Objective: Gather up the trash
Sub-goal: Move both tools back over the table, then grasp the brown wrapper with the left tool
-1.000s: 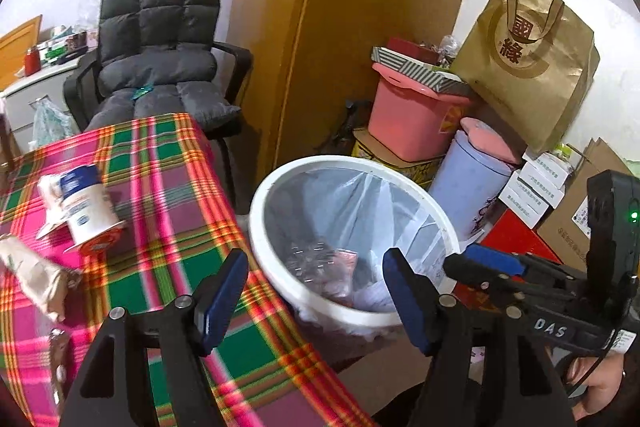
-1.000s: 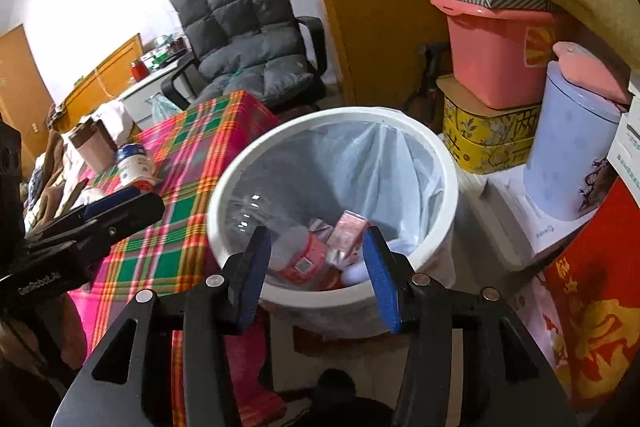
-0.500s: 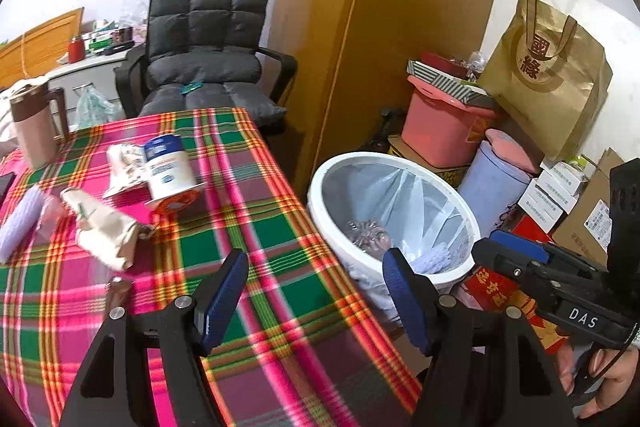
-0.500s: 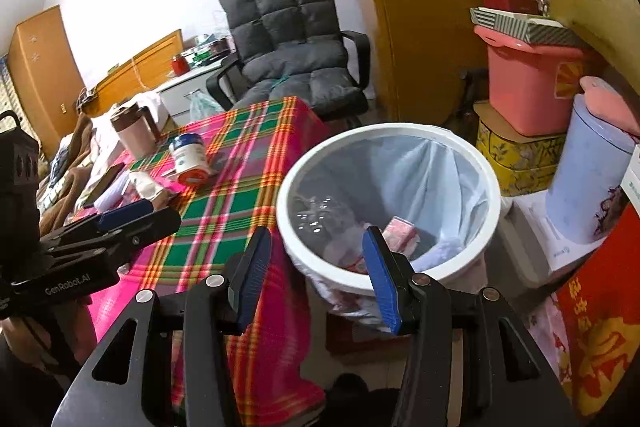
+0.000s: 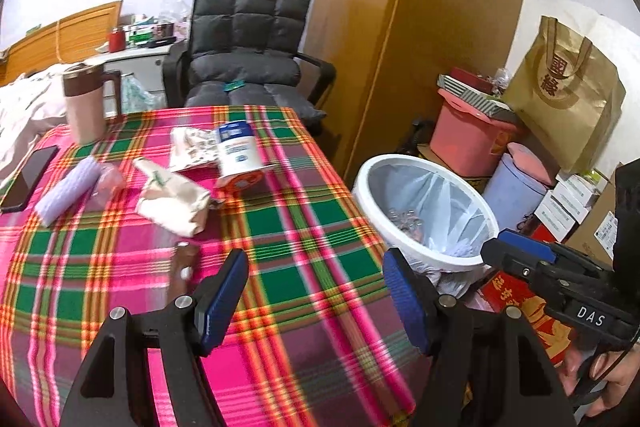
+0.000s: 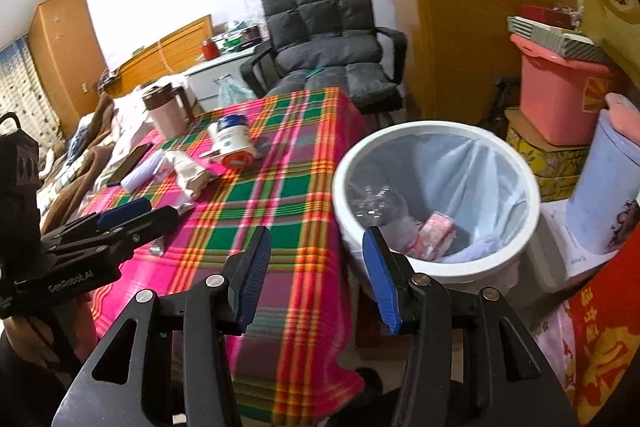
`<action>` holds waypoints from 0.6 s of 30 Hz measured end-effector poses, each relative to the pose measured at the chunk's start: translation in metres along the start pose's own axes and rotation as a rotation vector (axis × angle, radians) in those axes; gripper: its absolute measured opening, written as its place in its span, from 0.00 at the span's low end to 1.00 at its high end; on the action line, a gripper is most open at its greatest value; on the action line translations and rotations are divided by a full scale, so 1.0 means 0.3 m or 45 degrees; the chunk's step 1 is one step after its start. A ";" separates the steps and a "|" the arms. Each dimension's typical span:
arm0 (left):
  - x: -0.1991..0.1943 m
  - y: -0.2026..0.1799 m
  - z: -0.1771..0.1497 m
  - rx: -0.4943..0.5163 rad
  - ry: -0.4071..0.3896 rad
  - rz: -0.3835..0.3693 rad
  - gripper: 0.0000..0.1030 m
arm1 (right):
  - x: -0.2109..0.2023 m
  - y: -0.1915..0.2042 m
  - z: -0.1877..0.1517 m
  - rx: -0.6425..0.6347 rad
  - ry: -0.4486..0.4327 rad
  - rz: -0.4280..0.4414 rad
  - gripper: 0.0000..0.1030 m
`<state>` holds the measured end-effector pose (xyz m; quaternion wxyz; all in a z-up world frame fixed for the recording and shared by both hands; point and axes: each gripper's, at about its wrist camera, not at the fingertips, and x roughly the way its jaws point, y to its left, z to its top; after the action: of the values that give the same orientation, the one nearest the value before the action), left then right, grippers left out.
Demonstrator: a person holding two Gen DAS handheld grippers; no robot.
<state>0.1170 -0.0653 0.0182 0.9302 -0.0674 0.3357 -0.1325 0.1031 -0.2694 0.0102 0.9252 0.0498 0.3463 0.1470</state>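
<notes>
Several scraps, a crumpled paper bag (image 5: 174, 197), a tipped white-and-blue tub (image 5: 236, 157) and a lilac roll (image 5: 66, 189), lie on the plaid table (image 5: 304, 227) left of the lined white bin (image 6: 436, 201), its near edge bare, while the left gripper (image 5: 316, 301) and right gripper (image 6: 316, 269) hover open-jawed, holding nothing.

From my right wrist camera, my right gripper (image 6: 316, 259) hangs with its blue pads apart and nothing between them, over the edge of the plaid tablecloth (image 6: 288, 187). Just right of the table stands the white trash bin (image 6: 500, 267), lined with a clear bag, holding a pink packet (image 6: 436, 231) and a crumpled clear bottle (image 6: 376, 201). On the cloth I see a blue-and-white canister (image 6: 232, 139) lying tipped, a beige wrapper (image 6: 188, 175), a lilac roll (image 6: 140, 173), a phone (image 6: 130, 159) and a lidded mug (image 6: 166, 111). My left gripper (image 6: 132, 215) reaches in at the left edge. A grey padded chair (image 6: 324, 43) stands behind the table.
</notes>
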 end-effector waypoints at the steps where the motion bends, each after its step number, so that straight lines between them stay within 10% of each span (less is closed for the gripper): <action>1: -0.011 0.017 -0.006 -0.007 -0.002 0.016 0.67 | 0.002 0.011 0.000 -0.009 0.000 0.010 0.49; 18: -0.030 0.240 -0.049 -0.116 0.038 0.212 0.54 | 0.062 0.131 0.033 -0.093 0.062 0.128 0.49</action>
<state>0.1155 0.0055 -0.0029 0.9288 -0.0796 0.3597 -0.0401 0.1135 -0.2261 0.0135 0.9091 0.0299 0.3603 0.2070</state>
